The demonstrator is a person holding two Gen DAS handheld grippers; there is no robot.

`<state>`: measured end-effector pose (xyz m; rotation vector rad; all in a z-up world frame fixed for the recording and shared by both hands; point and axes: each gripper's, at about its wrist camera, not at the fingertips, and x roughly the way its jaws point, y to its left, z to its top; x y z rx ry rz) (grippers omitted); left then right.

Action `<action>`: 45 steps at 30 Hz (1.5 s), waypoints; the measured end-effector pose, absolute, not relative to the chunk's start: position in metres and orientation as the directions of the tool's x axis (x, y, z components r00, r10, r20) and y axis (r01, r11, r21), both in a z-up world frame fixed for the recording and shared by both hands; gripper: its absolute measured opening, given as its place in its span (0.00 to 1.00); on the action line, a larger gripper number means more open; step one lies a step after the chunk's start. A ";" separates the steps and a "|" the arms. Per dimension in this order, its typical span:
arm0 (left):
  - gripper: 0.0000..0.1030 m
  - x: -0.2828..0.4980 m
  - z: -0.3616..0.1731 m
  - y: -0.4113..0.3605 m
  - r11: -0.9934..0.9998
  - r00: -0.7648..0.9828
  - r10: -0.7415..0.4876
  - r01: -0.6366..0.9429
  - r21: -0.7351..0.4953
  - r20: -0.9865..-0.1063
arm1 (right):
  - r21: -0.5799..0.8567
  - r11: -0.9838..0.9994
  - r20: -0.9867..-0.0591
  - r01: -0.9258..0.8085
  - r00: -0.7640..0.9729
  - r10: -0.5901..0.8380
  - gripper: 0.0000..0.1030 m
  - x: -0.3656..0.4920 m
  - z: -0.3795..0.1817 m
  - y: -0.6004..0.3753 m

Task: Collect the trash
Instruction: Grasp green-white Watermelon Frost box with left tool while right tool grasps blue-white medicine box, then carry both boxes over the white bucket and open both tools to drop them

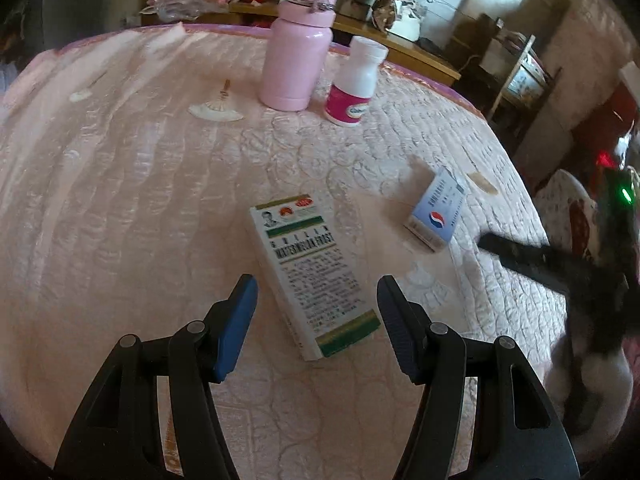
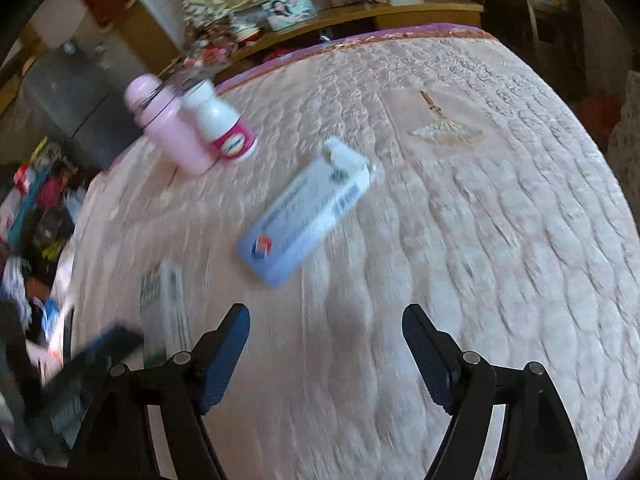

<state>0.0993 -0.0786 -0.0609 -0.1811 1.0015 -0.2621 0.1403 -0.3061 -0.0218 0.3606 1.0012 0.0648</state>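
A white and green carton [image 1: 314,276] lies flat on the pink quilted bed [image 1: 140,200]. My left gripper [image 1: 316,292] is open, its blue pads either side of the carton's near half, just above it. A blue and white carton [image 1: 438,210] lies to its right; in the right wrist view it [image 2: 304,220] lies ahead of my open, empty right gripper [image 2: 326,320], with its far flap open. The green carton shows blurred at the left there [image 2: 164,300]. The right gripper appears as a dark blurred shape in the left wrist view [image 1: 560,268].
A pink flask [image 1: 298,44] and a white bottle with a magenta label [image 1: 354,82] stand at the bed's far side. A wooden shelf with clutter [image 1: 400,44] runs behind the bed. Clothes are piled off the bed's left edge [image 2: 36,200].
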 end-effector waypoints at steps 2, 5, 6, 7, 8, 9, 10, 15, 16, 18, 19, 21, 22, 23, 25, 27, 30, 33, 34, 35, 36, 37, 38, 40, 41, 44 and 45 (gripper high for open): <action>0.59 0.101 -0.061 -0.074 0.952 0.511 -0.302 0.122 -0.279 -0.805 | 0.334 0.932 -0.811 0.140 0.547 0.208 0.74 0.161 -0.023 -0.303; 0.59 0.105 -0.062 -0.072 0.951 0.506 -0.304 0.114 -0.286 -0.808 | 0.336 0.927 -0.818 0.169 0.540 0.198 0.74 0.189 -0.028 -0.294; 0.59 0.107 -0.063 -0.072 0.951 0.503 -0.306 0.115 -0.288 -0.808 | 0.322 0.931 -0.826 0.172 0.532 0.187 0.76 0.198 -0.030 -0.289; 0.59 0.106 -0.063 -0.072 0.950 0.501 -0.309 0.116 -0.291 -0.809 | 0.295 0.939 -0.837 0.177 0.522 0.165 0.77 0.206 -0.033 -0.284; 0.59 0.107 -0.063 -0.073 0.949 0.500 -0.312 0.116 -0.294 -0.808 | 0.267 0.947 -0.846 0.180 0.514 0.141 0.78 0.212 -0.036 -0.279; 0.59 0.107 -0.063 -0.074 0.948 0.501 -0.313 0.117 -0.295 -0.807 | 0.238 0.955 -0.844 0.175 0.525 0.114 0.79 0.215 -0.034 -0.276; 0.59 0.107 -0.063 -0.075 0.948 0.503 -0.313 0.118 -0.295 -0.806 | 0.211 0.963 -0.847 0.168 0.524 0.095 0.79 0.218 -0.035 -0.273; 0.59 0.111 -0.066 -0.076 0.947 0.502 -0.315 0.110 -0.302 -0.806 | 0.105 0.994 -0.858 -0.008 0.504 0.094 0.60 0.204 -0.034 -0.257; 0.59 0.112 -0.066 -0.077 0.948 0.502 -0.312 0.108 -0.300 -0.807 | 0.100 0.994 -0.861 -0.034 0.497 0.104 0.60 0.197 -0.033 -0.258; 0.59 0.113 -0.068 -0.079 0.949 0.500 -0.308 0.100 -0.299 -0.810 | 0.098 0.993 -0.872 -0.070 0.475 0.120 0.59 0.180 -0.032 -0.265; 0.59 0.114 -0.069 -0.080 0.949 0.498 -0.308 0.098 -0.300 -0.811 | 0.098 0.992 -0.876 -0.083 0.465 0.126 0.59 0.169 -0.031 -0.272; 0.59 0.115 -0.071 -0.085 0.953 0.499 -0.297 0.096 -0.288 -0.814 | 0.111 0.989 -0.882 -0.094 0.450 0.142 0.59 0.153 -0.031 -0.283; 0.59 0.117 -0.072 -0.089 0.955 0.499 -0.290 0.094 -0.282 -0.817 | 0.120 0.989 -0.883 -0.083 0.447 0.144 0.60 0.147 -0.032 -0.289; 0.59 0.118 -0.074 -0.091 0.956 0.496 -0.288 0.091 -0.281 -0.819 | 0.123 0.990 -0.880 -0.067 0.454 0.140 0.62 0.143 -0.032 -0.293; 0.59 0.122 -0.078 -0.095 0.959 0.493 -0.277 0.081 -0.273 -0.825 | 0.128 0.991 -0.872 -0.048 0.471 0.136 0.70 0.137 -0.031 -0.298; 0.59 0.126 -0.083 -0.099 0.965 0.488 -0.253 0.065 -0.255 -0.835 | 0.143 0.988 -0.865 -0.050 0.479 0.150 0.70 0.133 -0.033 -0.296; 0.59 0.131 -0.091 -0.100 0.969 0.473 -0.236 0.049 -0.241 -0.849 | 0.130 0.991 -0.855 -0.037 0.501 0.131 0.71 0.130 -0.034 -0.291; 0.59 0.130 -0.092 -0.100 0.969 0.486 -0.238 0.060 -0.240 -0.841 | 0.090 0.995 -0.847 -0.031 0.524 0.093 0.57 0.130 -0.035 -0.282; 0.59 0.128 -0.092 -0.099 0.967 0.486 -0.246 0.065 -0.246 -0.839 | 0.091 0.995 -0.847 -0.039 0.523 0.098 0.56 0.129 -0.037 -0.283; 0.58 0.126 -0.092 -0.099 0.965 0.485 -0.253 0.070 -0.252 -0.837 | 0.097 0.994 -0.847 -0.044 0.522 0.105 0.55 0.128 -0.036 -0.286; 0.57 0.123 -0.092 -0.098 0.961 0.480 -0.269 0.081 -0.263 -0.835 | 0.098 0.994 -0.846 -0.046 0.522 0.108 0.54 0.122 -0.035 -0.289; 0.57 0.120 -0.091 -0.098 0.957 0.477 -0.284 0.091 -0.274 -0.832 | 0.098 0.994 -0.843 -0.046 0.527 0.107 0.53 0.116 -0.033 -0.291; 0.57 0.116 -0.089 -0.099 0.955 0.476 -0.293 0.101 -0.280 -0.829 | 0.103 0.993 -0.838 -0.048 0.534 0.113 0.53 0.110 -0.031 -0.295; 0.57 0.107 -0.082 -0.104 0.950 0.481 -0.310 0.129 -0.284 -0.820 | 0.129 0.990 -0.828 -0.050 0.543 0.136 0.53 0.095 -0.025 -0.302; 0.57 0.100 -0.078 -0.108 0.946 0.485 -0.322 0.148 -0.287 -0.813 | 0.136 0.989 -0.824 -0.051 0.548 0.142 0.53 0.087 -0.021 -0.306; 0.57 0.085 -0.069 -0.121 0.935 0.484 -0.354 0.190 -0.299 -0.801 | 0.125 0.991 -0.815 -0.053 0.563 0.133 0.53 0.066 -0.011 -0.311; 0.57 0.079 -0.067 -0.126 0.931 0.481 -0.364 0.204 -0.301 -0.798 | 0.127 0.990 -0.812 -0.052 0.568 0.134 0.52 0.059 -0.009 -0.314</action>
